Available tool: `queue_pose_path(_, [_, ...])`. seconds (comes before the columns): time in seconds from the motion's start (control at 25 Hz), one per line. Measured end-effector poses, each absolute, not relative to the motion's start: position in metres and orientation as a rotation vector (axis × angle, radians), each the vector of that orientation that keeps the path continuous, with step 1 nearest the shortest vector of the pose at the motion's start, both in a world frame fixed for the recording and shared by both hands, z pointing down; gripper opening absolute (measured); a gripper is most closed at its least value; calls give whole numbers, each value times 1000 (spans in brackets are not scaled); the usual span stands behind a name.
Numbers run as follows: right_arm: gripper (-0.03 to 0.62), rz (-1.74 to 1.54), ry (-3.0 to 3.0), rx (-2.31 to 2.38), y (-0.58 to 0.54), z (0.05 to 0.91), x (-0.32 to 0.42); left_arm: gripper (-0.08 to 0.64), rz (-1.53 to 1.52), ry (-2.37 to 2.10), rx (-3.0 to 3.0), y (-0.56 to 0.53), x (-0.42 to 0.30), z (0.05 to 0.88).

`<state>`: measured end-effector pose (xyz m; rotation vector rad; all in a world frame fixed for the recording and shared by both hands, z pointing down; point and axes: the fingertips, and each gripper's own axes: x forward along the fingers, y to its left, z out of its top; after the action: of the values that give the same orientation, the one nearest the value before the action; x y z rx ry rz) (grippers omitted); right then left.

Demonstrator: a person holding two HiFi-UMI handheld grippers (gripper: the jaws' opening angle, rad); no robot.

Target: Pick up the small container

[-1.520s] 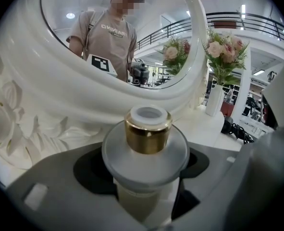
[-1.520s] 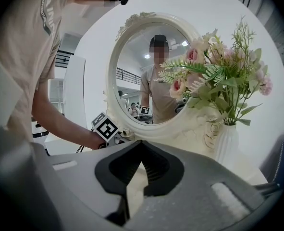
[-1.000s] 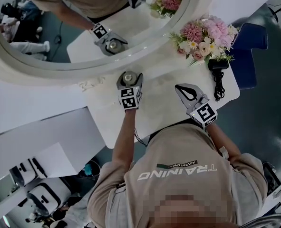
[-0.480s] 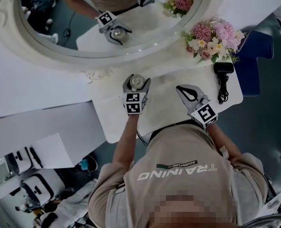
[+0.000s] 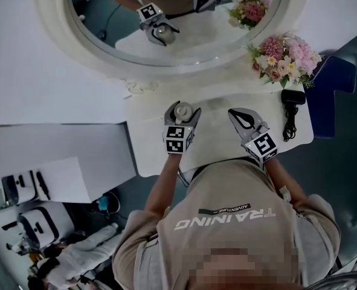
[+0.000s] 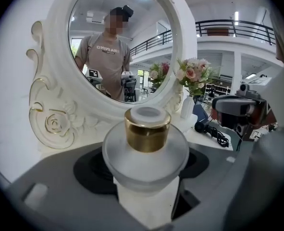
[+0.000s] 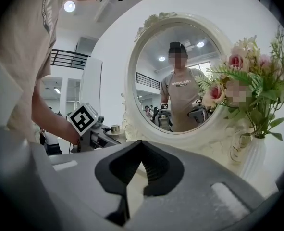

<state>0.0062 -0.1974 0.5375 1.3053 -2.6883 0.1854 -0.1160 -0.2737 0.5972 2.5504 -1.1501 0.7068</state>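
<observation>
The small container [image 5: 182, 111] is a frosted glass jar with a gold collar [image 6: 147, 130] and a white cap. My left gripper [image 5: 182, 115] is shut on it, one jaw on each side of the frosted body [image 6: 146, 158]. It sits just in front of the mirror's ornate white frame [image 6: 55, 124], over the white table [image 5: 151, 159]; I cannot tell whether it touches the tabletop. My right gripper [image 5: 242, 118] is a short way to the right, jaws closed together with nothing between them [image 7: 138, 146]. The right gripper view also catches the container [image 7: 115, 128].
A large oval mirror [image 5: 184, 35] stands at the back of the table. A vase of pink flowers [image 5: 285, 56] is at the back right, and a black device with a coiled cord [image 5: 292, 104] lies near the right edge. A blue seat [image 5: 332, 86] is beyond that edge.
The head view has swung, so the table sits further right in the picture. The two grippers stand closer together than before. The left one stays shut on the container.
</observation>
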Motion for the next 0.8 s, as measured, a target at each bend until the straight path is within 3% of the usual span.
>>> queue_pose_path(0.8, [2, 1, -2709, 1249, -202, 504, -10, 356, 614, -1193, 2590, -239, -144, 554])
